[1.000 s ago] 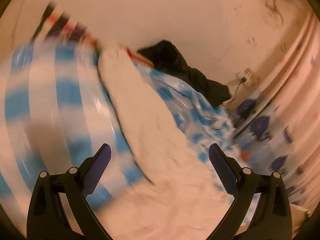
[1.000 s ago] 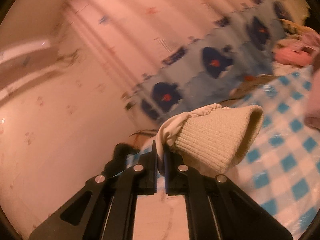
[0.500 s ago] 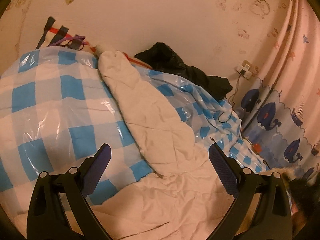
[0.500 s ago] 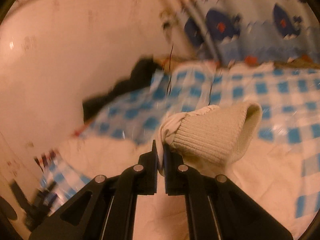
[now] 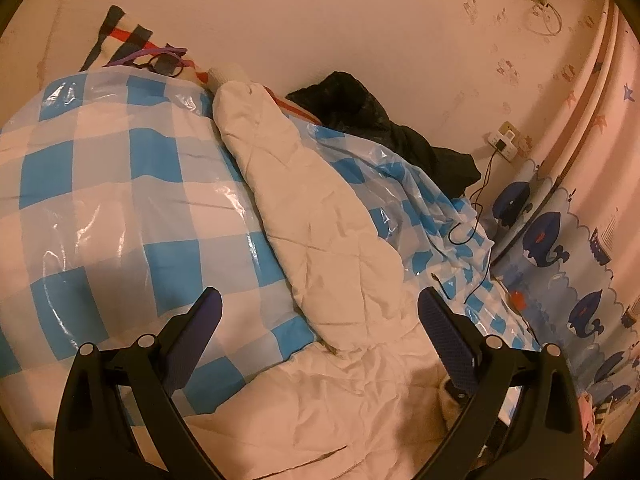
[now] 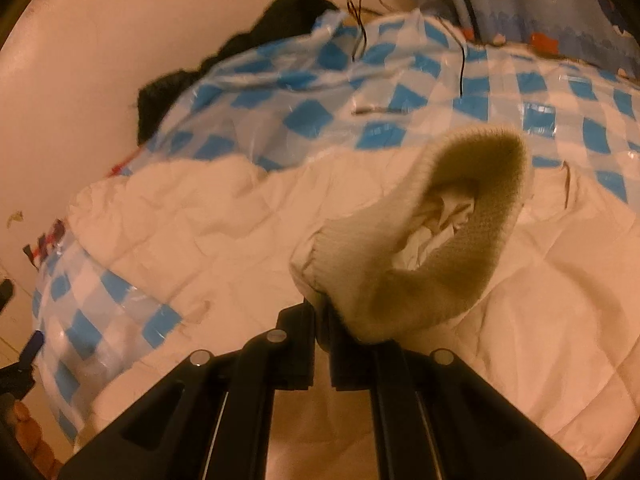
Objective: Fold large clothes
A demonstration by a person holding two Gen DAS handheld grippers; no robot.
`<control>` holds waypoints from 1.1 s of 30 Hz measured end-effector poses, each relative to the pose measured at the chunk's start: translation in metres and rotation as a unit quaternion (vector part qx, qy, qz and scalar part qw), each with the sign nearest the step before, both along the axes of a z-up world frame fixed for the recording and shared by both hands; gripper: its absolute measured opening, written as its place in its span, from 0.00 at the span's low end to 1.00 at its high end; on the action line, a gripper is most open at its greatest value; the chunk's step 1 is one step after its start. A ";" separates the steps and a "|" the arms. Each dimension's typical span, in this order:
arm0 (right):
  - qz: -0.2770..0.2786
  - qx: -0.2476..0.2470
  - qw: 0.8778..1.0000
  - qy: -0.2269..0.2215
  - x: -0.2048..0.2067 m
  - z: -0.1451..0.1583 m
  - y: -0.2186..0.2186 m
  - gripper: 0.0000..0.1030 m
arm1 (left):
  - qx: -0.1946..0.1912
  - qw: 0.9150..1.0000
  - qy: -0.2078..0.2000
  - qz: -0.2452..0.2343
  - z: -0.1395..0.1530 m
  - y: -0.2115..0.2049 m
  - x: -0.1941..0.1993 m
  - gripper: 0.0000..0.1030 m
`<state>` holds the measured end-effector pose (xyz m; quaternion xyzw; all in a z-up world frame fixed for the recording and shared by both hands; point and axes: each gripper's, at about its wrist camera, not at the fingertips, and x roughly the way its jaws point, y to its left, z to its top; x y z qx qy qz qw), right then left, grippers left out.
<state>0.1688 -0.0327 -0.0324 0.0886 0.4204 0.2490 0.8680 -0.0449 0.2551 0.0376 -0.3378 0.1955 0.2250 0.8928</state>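
A white quilted jacket (image 5: 320,396) lies spread on a blue-and-white checked plastic sheet (image 5: 112,204). One sleeve (image 5: 316,224) stretches away toward the wall, ending in a ribbed cuff (image 5: 228,74). My left gripper (image 5: 320,312) is open and empty, hovering over the base of that sleeve. My right gripper (image 6: 320,316) is shut on the other sleeve's ribbed knit cuff (image 6: 452,240), held up above the jacket body (image 6: 208,236) with the cuff's opening facing the camera.
A black garment (image 5: 384,128) is heaped against the wall behind the sheet. A striped cushion (image 5: 124,44) lies at the far left. A whale-print curtain (image 5: 560,248) hangs on the right, with a wall socket and black cable (image 5: 480,200) near it.
My right gripper has swung with the cuff from facing the curtain to over the jacket, turning the cuff opening toward the camera. The left view has steadied over the sleeve.
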 end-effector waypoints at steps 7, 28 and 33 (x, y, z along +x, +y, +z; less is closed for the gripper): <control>0.048 -0.002 0.998 0.050 0.004 -0.025 0.013 0.41 | -0.006 1.000 0.006 -0.005 -0.004 0.000 0.004 0.92; -0.102 -0.003 0.993 -0.055 0.012 0.021 -0.047 0.84 | -0.021 1.000 0.014 -0.003 -0.010 0.005 0.006 0.92; -0.051 -0.065 0.997 -0.011 0.043 -0.004 0.017 0.84 | -0.013 1.000 0.022 -0.013 -0.010 0.002 0.010 0.92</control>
